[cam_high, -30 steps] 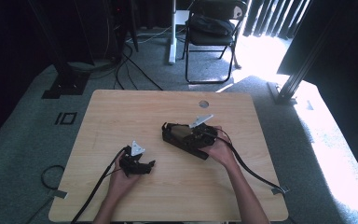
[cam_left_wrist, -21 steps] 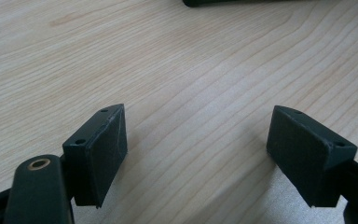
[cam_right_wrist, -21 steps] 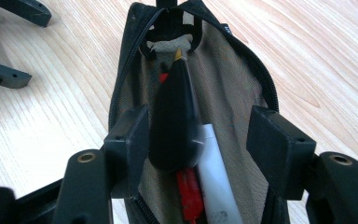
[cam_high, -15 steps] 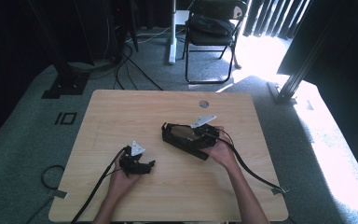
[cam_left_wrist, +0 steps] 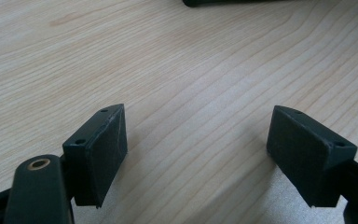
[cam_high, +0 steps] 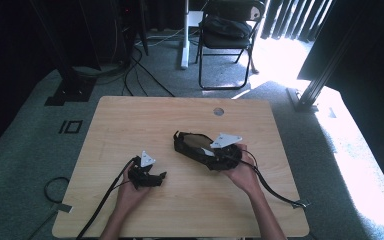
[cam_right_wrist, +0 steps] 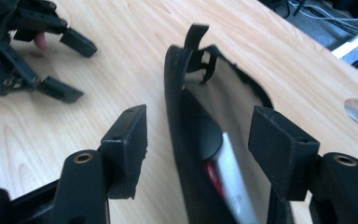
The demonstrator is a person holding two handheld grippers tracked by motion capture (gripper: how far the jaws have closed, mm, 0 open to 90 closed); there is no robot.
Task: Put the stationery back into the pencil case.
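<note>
A black zip case (cam_high: 192,144) lies open across the middle of the wooden table (cam_high: 130,120), with a silver and red item (cam_right_wrist: 228,172) inside it. My right gripper (cam_high: 214,153) hovers over the case's near right end. Its jaws stand apart on either side of the case's near rim (cam_right_wrist: 177,140), and the pads (cam_right_wrist: 130,140) do not press on it. My left gripper (cam_high: 156,178) rests low on the table at the near left. It is open with only bare wood between its pads (cam_left_wrist: 102,144). It also appears in the right gripper view, as the left gripper (cam_right_wrist: 77,70).
A round cable hole (cam_high: 218,111) sits near the table's far edge. The right gripper's cable (cam_high: 280,195) trails to the near right edge. A black folding chair (cam_high: 227,30) and floor cables (cam_high: 145,65) lie beyond the table.
My right gripper has drawn back toward the near right along the case and risen a little. The left gripper and the case have stayed put.
</note>
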